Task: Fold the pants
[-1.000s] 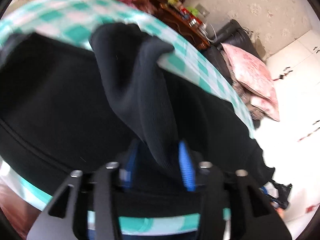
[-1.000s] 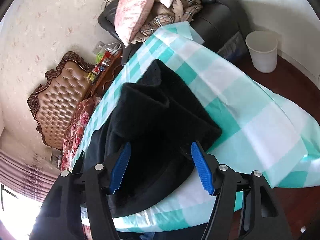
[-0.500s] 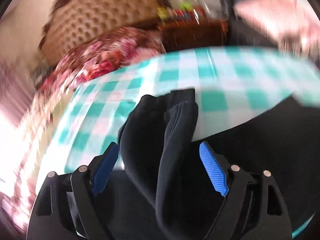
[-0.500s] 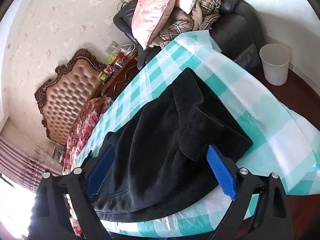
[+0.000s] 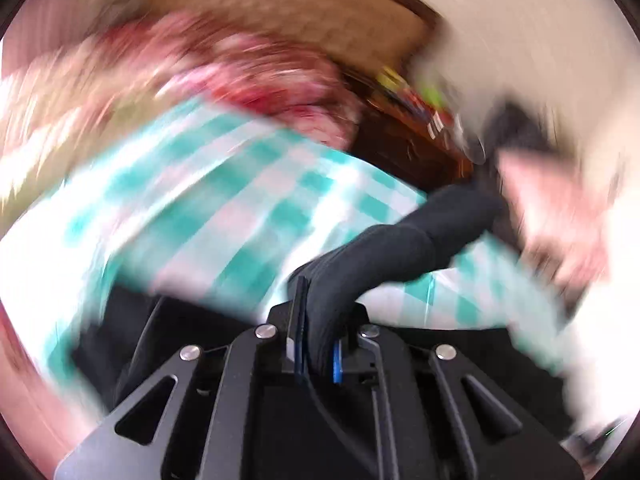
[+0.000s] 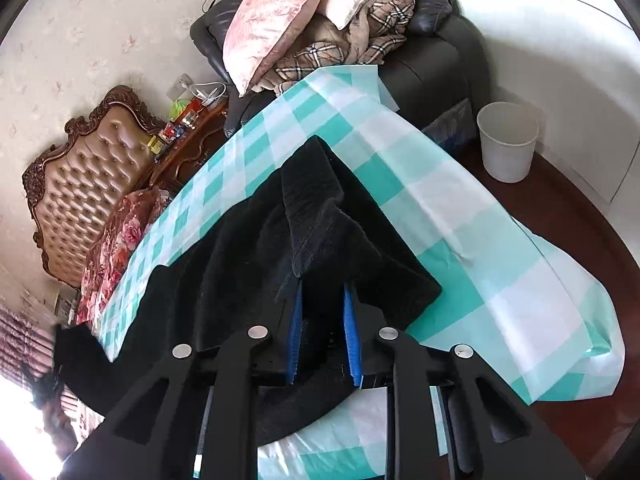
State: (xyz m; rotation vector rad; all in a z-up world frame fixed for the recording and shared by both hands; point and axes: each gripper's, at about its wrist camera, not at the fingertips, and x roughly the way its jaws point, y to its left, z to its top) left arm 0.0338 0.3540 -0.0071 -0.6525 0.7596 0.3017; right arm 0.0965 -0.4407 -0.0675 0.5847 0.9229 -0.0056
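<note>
Over the checked tablecloth (image 6: 460,216), both downward-tilted tools (image 5: 318,328) (image 6: 322,320) clench the black pants (image 6: 248,280).

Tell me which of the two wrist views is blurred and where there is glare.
Left wrist view: heavy motion smear over the checked cloth and room; only the tool and pinched black pants stay crisp. Right wrist view: sharp, fisheye-bent, blown-out glare at lower left.
</note>
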